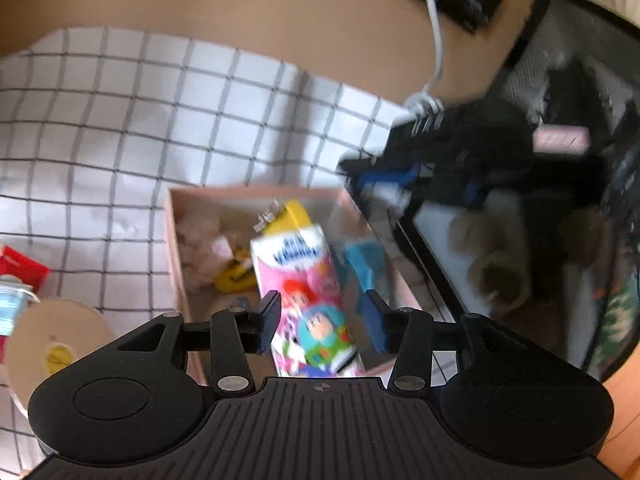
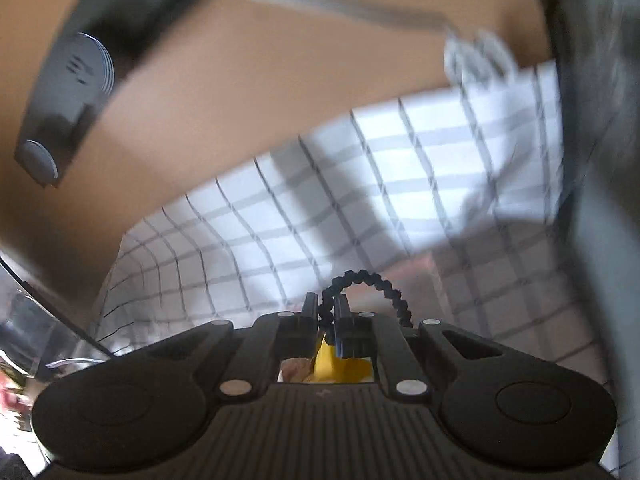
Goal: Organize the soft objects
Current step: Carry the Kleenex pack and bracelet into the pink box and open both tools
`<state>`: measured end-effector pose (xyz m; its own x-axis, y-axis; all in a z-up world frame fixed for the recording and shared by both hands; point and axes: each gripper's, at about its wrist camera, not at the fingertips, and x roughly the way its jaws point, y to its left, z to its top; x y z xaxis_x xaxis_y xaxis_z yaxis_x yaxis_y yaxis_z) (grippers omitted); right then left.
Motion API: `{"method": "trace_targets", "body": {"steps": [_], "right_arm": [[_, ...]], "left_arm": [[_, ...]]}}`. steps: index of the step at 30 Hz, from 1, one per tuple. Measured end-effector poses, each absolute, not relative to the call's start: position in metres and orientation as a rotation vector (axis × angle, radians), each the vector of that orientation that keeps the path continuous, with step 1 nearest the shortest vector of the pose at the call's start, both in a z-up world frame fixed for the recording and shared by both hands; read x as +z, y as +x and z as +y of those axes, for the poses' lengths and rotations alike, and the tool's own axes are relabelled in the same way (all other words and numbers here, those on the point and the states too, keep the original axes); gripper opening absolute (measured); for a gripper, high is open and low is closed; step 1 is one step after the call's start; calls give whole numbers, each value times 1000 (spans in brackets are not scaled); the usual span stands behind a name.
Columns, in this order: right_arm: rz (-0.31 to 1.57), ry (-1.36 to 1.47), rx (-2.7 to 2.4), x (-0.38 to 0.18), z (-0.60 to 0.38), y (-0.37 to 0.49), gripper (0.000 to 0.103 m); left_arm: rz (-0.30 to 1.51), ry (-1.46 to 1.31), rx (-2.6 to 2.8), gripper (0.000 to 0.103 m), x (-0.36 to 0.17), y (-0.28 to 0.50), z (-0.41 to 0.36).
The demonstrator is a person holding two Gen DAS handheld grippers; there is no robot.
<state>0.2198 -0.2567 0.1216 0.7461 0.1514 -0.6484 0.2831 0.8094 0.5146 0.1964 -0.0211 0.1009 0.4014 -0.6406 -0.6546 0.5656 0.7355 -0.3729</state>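
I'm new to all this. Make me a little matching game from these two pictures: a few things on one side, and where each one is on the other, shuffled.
Things:
1. cartoon tissue pack
2. black beaded cord
3. yellow soft toy
4. white cable

Places:
A. on the brown tabletop beyond the checked cloth
B. pinched in the shut right hand-held gripper
C. lying on the floor of the pink box
D. between the fingers of the left hand-held gripper, leaning in the pink box

Pairs: 1-D, 2-B, 3-C, 4-A
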Motion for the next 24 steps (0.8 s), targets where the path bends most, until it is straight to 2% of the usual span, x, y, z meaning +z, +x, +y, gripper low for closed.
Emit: {"method": "trace_targets", "body": {"steps": [3, 5, 8, 14, 19, 21, 23, 24], "right_arm": [[745, 648, -91, 113, -256, 220, 14], [726, 627, -113, 115, -255, 216, 24], [696, 595, -134, 121, -252, 210, 34], [702, 519, -137, 125, -243, 202, 35], [697, 473, -132, 139, -229, 185, 39], [674, 442, -139, 151, -220, 175, 44], [638, 417, -143, 165, -210, 165, 57], [621, 405, -143, 172, -204, 160, 59]], "left_arm": [[883, -103, -764, 49, 99, 200, -23], [917, -94, -763, 49, 90, 205, -31], [952, -77, -781, 48, 73, 208, -48], [926, -10, -801, 48, 71, 206, -67], [825, -77, -799, 48, 110, 185, -21], [756, -113, -749, 48, 128, 173, 13], [692, -134, -660, 48, 142, 160, 55], [672, -137, -612, 48, 145, 157, 73]]}}
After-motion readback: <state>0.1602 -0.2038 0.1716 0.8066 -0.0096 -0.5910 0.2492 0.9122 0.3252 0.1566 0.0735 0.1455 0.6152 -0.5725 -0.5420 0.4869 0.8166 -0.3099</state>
